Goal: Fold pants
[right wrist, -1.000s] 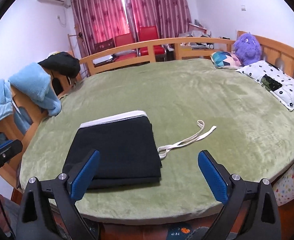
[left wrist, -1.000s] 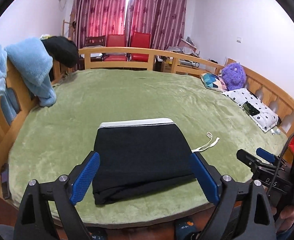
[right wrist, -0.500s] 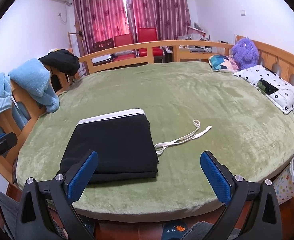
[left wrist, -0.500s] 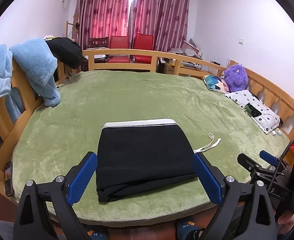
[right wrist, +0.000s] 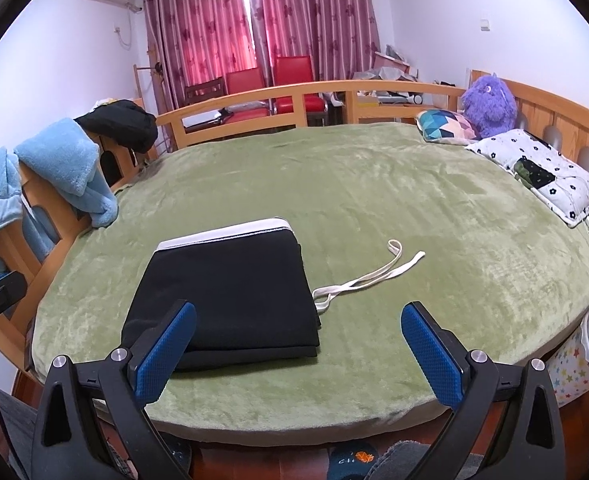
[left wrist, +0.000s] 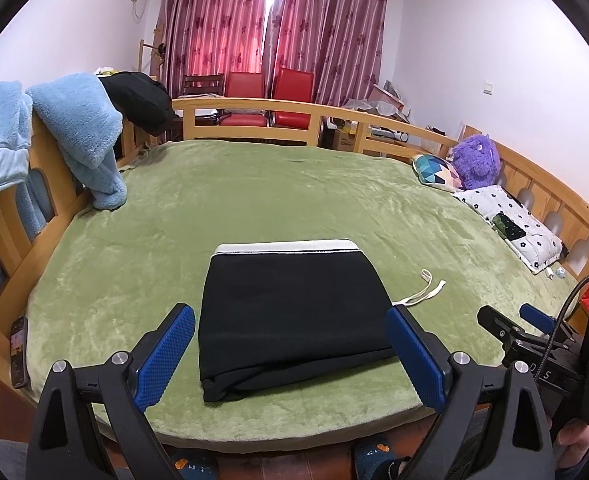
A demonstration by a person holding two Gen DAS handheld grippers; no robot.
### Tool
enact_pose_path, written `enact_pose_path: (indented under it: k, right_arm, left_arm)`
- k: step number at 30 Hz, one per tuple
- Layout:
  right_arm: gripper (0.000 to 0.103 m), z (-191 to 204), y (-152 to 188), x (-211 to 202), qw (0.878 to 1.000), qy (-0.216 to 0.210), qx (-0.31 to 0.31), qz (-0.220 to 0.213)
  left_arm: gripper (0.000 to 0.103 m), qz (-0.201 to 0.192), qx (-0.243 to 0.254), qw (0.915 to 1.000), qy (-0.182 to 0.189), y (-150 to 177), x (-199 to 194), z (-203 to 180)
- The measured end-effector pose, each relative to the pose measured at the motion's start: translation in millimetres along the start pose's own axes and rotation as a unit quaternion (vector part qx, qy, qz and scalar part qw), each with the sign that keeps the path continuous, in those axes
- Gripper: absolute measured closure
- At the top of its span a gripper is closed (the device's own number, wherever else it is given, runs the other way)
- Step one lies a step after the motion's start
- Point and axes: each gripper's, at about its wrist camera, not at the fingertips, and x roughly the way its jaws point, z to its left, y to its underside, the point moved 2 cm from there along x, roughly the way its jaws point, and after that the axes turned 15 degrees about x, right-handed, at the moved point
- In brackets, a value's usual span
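The black pants (left wrist: pixel 290 312) lie folded into a compact rectangle on the green bed cover (left wrist: pixel 254 200), white waistband at the far edge. They also show in the right wrist view (right wrist: pixel 230 300). A white drawstring (right wrist: pixel 370 276) trails out to their right; it shows in the left wrist view too (left wrist: pixel 422 292). My left gripper (left wrist: pixel 290 352) is open and empty, held above the bed's near edge in front of the pants. My right gripper (right wrist: pixel 298 352) is open and empty, just right of the pants' near corner, and it shows at the right of the left wrist view (left wrist: pixel 534 332).
Blue fleece garments (left wrist: pixel 78 136) and a black garment (left wrist: pixel 138 100) hang on the left wooden rail. A phone (left wrist: pixel 18 352) lies at the bed's left edge. Pillows (right wrist: pixel 542 172) and a purple plush toy (right wrist: pixel 490 104) sit at the right. A starred bin (right wrist: pixel 582 352) stands by the bed.
Both grippers have drawn back and risen a little from the pants, still open. The pants have not moved.
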Motion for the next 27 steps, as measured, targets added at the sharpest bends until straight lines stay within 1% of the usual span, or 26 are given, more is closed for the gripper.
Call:
enact_pose_path:
  k: [27]
  right_arm:
    - [0.002,4.3,-1.9,-3.8,1.0,0.005,-0.01,-0.006]
  left_arm:
    - [0.006,0.0,-0.001,1.0,0.004,0.9,0.4,6.4]
